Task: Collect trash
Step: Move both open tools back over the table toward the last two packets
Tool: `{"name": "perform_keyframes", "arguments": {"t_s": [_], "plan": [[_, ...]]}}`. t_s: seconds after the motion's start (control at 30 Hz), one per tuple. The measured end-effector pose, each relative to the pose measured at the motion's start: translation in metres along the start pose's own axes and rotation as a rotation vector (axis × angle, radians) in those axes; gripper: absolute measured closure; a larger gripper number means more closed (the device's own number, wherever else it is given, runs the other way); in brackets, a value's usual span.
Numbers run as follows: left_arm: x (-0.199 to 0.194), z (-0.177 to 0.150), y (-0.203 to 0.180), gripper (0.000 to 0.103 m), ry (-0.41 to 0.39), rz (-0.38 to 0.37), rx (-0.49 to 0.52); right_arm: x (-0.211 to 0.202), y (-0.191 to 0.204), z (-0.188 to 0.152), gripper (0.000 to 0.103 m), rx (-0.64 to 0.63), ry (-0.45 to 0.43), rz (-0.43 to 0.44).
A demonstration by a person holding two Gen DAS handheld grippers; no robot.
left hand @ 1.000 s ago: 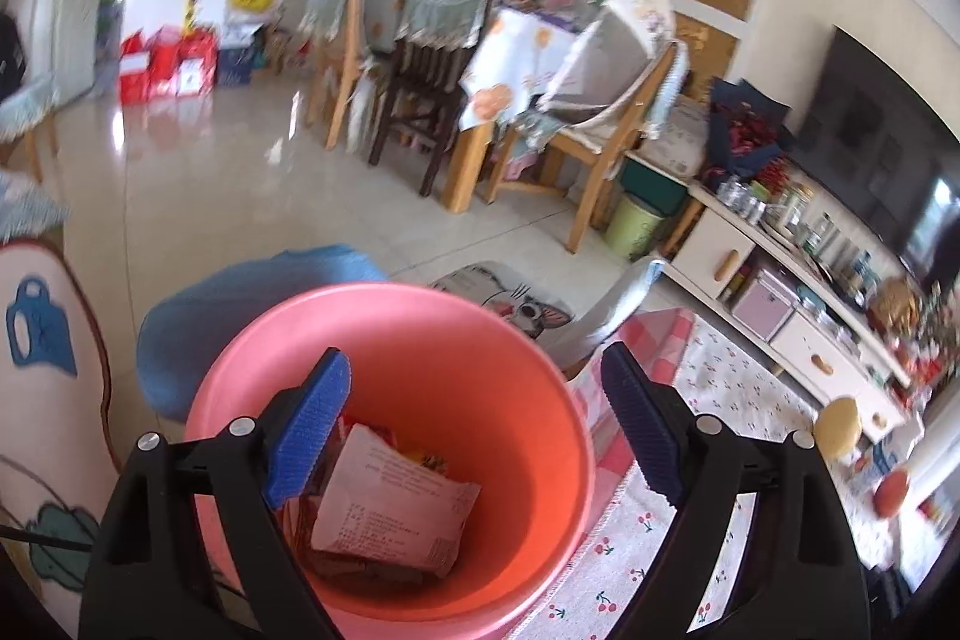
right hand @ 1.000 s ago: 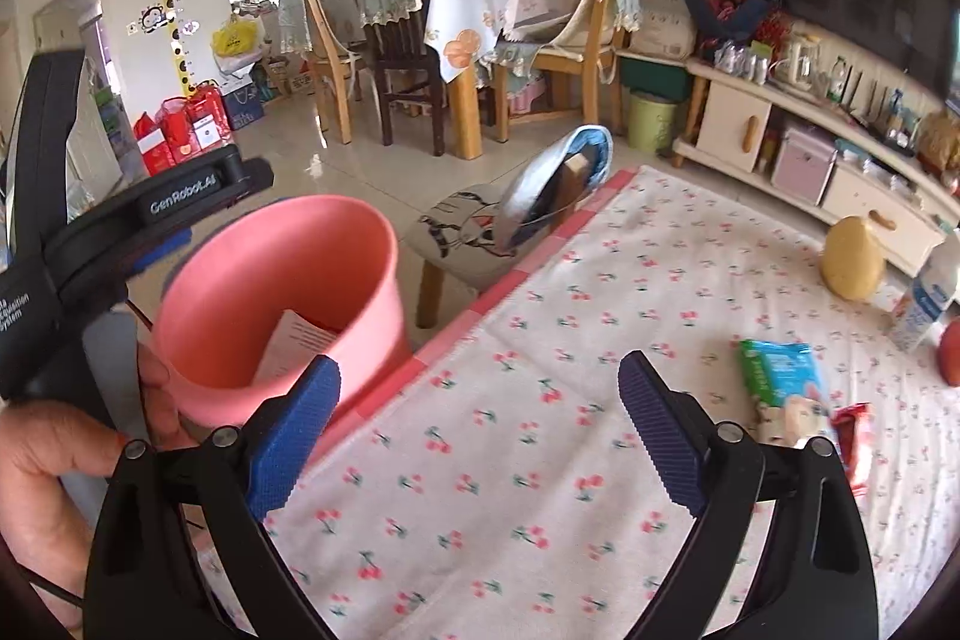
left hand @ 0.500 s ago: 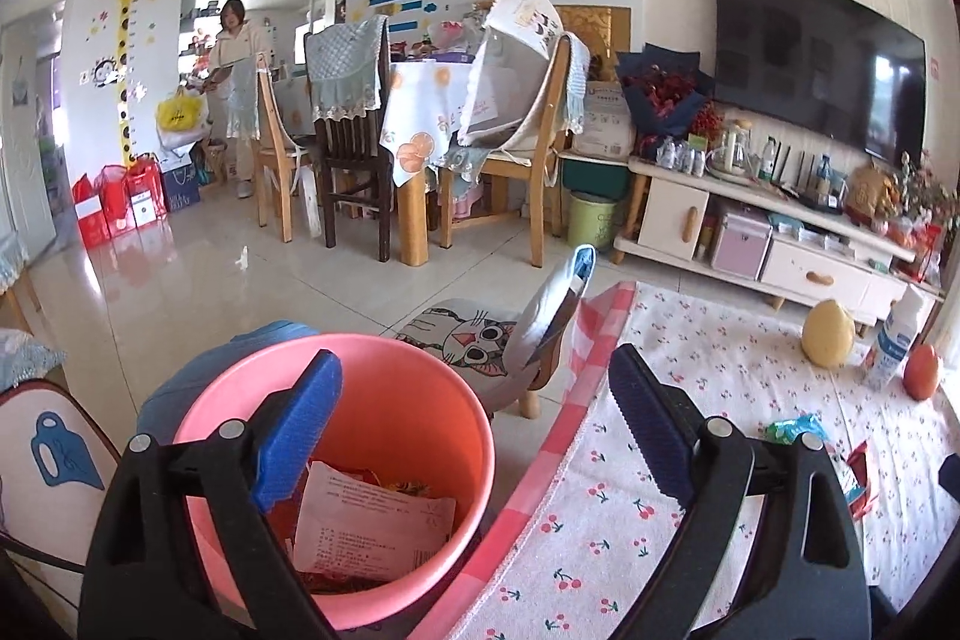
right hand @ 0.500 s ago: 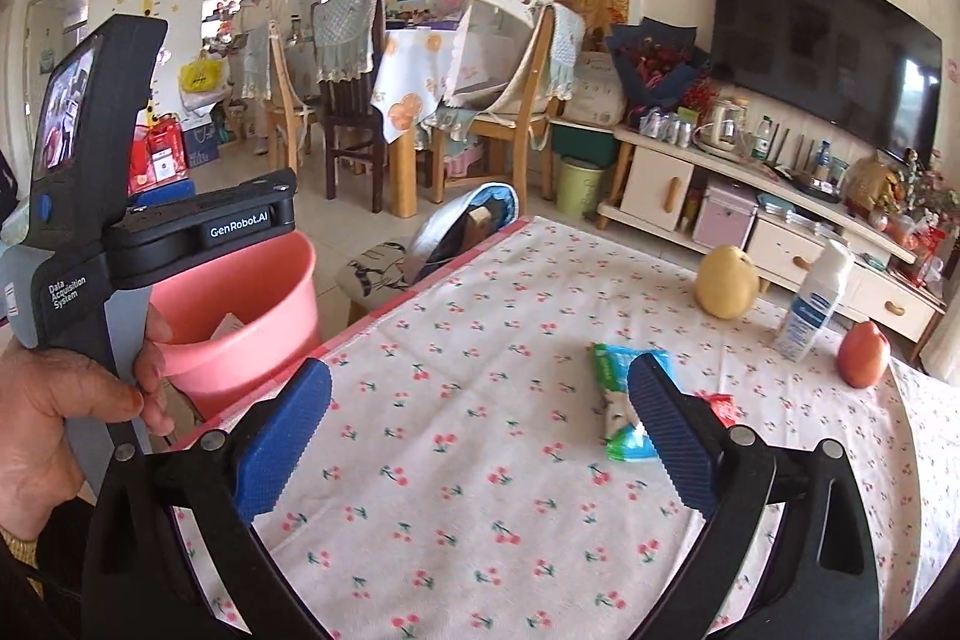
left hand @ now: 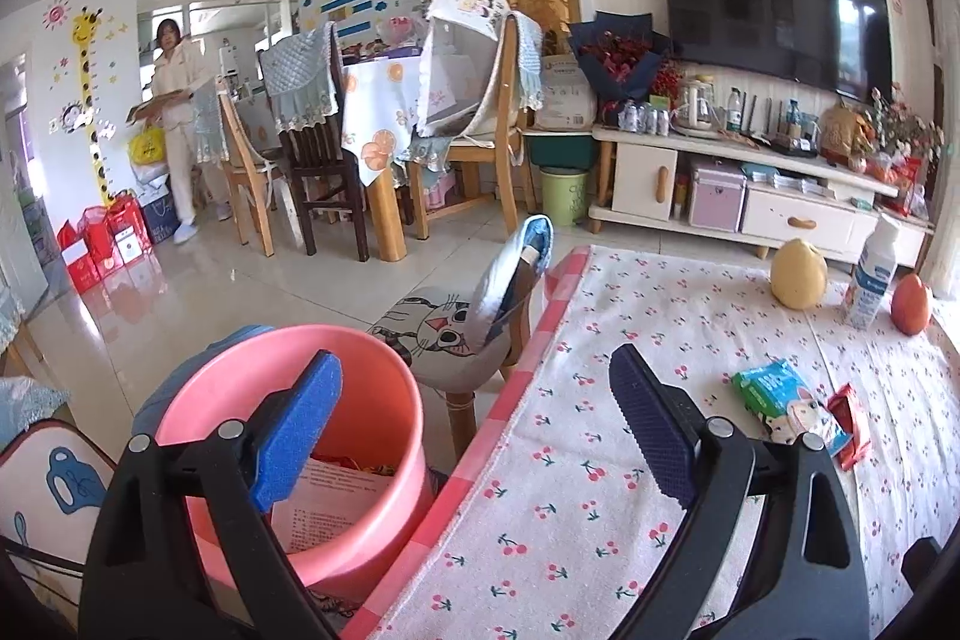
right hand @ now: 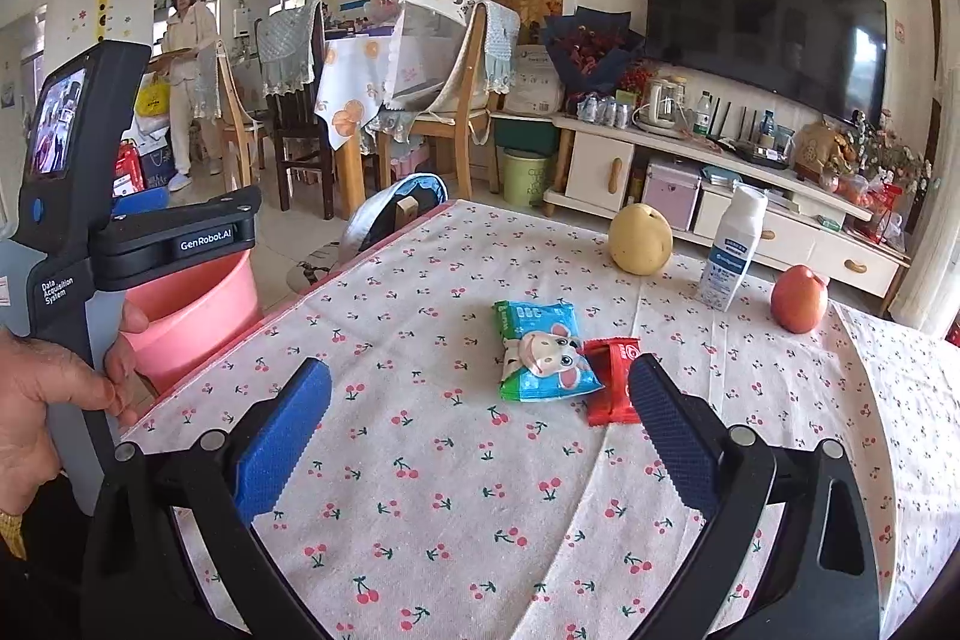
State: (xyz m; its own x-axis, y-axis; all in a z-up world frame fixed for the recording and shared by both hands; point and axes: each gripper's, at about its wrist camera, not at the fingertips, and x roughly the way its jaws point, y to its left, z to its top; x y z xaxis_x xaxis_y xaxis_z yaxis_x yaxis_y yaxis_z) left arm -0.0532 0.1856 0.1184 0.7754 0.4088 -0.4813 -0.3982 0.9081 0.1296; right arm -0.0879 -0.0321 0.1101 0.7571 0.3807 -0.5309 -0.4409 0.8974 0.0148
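Observation:
A pink bucket (left hand: 288,382) stands beside the table's left edge with paper trash (left hand: 336,502) inside; it also shows in the right wrist view (right hand: 192,316). A blue-green snack wrapper (right hand: 543,352) and a red wrapper (right hand: 612,382) lie on the cherry-print tablecloth (right hand: 450,460); both show in the left wrist view, blue-green wrapper (left hand: 780,394) and red wrapper (left hand: 849,424). My left gripper (left hand: 474,436) is open and empty over the bucket and table edge. My right gripper (right hand: 480,436) is open and empty just short of the wrappers.
A yellow pear (right hand: 639,238), a white bottle (right hand: 732,250) and a red apple (right hand: 798,298) stand at the table's far side. A cat-print stool (left hand: 444,334) stands beyond the bucket. Chairs, a TV cabinet and a person (left hand: 177,124) are behind.
Both grippers have swung right, from the bucket toward the table. The wrappers have come nearer in the right wrist view. Both stay open.

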Motion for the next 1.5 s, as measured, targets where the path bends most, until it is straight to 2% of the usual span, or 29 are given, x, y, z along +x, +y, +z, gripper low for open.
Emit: {"name": "perform_keyframes", "arguments": {"t_s": [0.43, 0.8, 1.23, 1.5], "plan": [[-0.005, -0.006, -0.045, 0.011, 0.019, -0.017, 0.126, 0.002, -0.037, -0.015, 0.005, 0.073, 0.047, 0.001], [-0.005, -0.012, -0.072, 0.011, 0.020, -0.026, 0.192, 0.013, -0.056, -0.019, 0.005, 0.064, 0.120, -0.022], [-0.002, -0.017, -0.088, 0.011, 0.024, -0.028, 0.232, 0.029, -0.087, -0.016, 0.005, 0.133, 0.185, -0.048], [0.000, -0.018, -0.092, 0.011, 0.033, -0.030, 0.242, 0.048, -0.094, -0.015, 0.005, 0.122, 0.205, -0.069]]}}
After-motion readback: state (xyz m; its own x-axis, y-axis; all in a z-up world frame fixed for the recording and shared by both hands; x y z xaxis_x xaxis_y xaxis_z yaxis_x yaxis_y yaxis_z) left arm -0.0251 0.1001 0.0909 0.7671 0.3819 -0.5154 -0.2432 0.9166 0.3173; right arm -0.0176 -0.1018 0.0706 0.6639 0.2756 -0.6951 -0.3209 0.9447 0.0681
